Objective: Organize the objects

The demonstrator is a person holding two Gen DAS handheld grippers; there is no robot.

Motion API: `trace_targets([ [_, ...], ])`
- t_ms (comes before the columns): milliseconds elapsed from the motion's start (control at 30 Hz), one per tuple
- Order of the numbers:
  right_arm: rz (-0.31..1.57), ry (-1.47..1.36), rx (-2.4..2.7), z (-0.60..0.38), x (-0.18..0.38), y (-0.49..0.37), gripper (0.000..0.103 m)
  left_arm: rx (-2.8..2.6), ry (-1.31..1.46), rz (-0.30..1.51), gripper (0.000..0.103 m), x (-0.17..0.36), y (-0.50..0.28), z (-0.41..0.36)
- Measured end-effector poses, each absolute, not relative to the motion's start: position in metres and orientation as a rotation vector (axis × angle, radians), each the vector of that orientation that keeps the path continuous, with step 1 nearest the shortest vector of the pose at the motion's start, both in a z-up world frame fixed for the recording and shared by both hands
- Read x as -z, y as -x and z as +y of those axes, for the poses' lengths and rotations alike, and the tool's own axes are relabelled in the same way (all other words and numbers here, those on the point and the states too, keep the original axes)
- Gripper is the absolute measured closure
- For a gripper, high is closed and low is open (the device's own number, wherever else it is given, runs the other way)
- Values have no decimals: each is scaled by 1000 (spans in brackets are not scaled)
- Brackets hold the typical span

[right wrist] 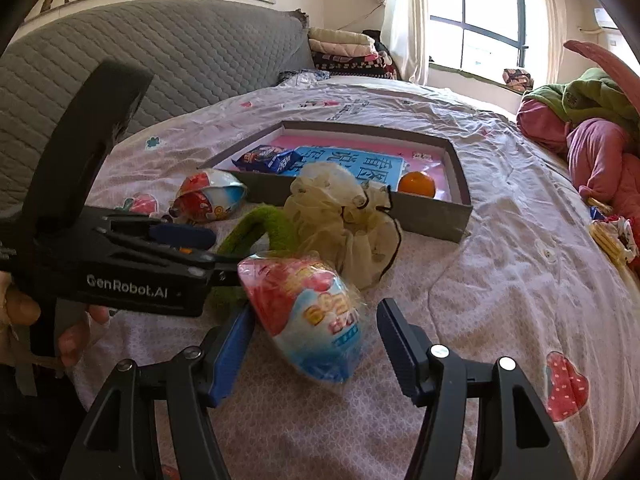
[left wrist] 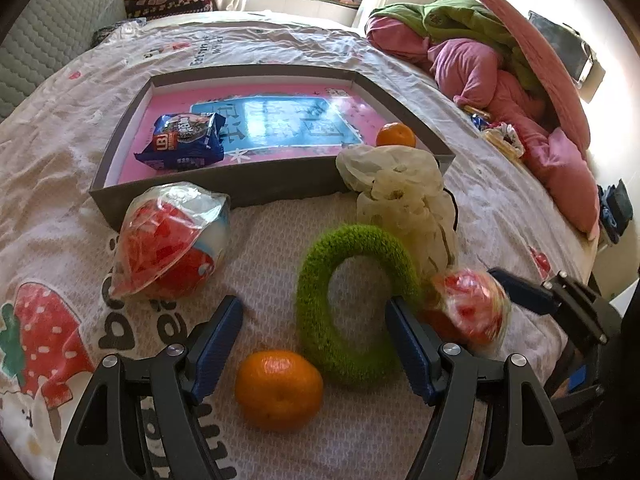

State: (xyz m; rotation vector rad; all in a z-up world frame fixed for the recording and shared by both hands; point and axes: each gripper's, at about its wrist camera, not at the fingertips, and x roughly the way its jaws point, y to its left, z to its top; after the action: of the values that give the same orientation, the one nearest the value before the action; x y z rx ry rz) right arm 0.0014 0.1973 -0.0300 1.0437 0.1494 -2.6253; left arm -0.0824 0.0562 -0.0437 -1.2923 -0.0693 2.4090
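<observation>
My left gripper [left wrist: 312,302] stands open low over the bed, an orange [left wrist: 279,390] lying loose between its fingers. A fuzzy green ring [left wrist: 316,320] lies just ahead of it and touches the right finger. My right gripper [right wrist: 314,314] is open around a wrapped red and blue toy egg [right wrist: 308,312]; a narrow gap shows at its right pad. A second wrapped egg [left wrist: 168,240] and a cream mesh scrunchie [left wrist: 400,184] rest against the grey box [left wrist: 272,184]. Inside the box are a blue cookie pack [left wrist: 184,142] and another orange [left wrist: 396,135].
A heap of pink and green bedding [left wrist: 500,72] fills the right side of the bed. Small wrappers [right wrist: 612,236] lie near it. A grey quilted headboard [right wrist: 160,52] stands at the left. A person's hand [right wrist: 24,312] holds the left gripper's black frame [right wrist: 120,280].
</observation>
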Motion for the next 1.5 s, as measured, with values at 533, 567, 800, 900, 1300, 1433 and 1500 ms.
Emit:
trace_targets([
  [533,47,-1086,2580,208,39,4,48,-2383,1299,-73,88,46,88,57],
  [567,39,-1086,2577,209,39,4,48,-2381,1299,-67,88,46,89,57],
  [800,-6,-1069,2574,213,38,2,48,-2384,1247,-41,91,39,79,61],
  [900,-16,-1047,2582,215,35,0,49,-2389,1216,-41,91,33,74,61],
  [1300,-34,-897,2636,221,15,-7,48,-2419,1100,-124,91,5,66,46],
  [1433,-36,-858,2645,221,10,-9,48,-2454,1031,-124,91,-6,61,42],
  [1500,-26,-844,2650,221,8,-10,48,-2474,1005,-113,91,-11,59,41],
])
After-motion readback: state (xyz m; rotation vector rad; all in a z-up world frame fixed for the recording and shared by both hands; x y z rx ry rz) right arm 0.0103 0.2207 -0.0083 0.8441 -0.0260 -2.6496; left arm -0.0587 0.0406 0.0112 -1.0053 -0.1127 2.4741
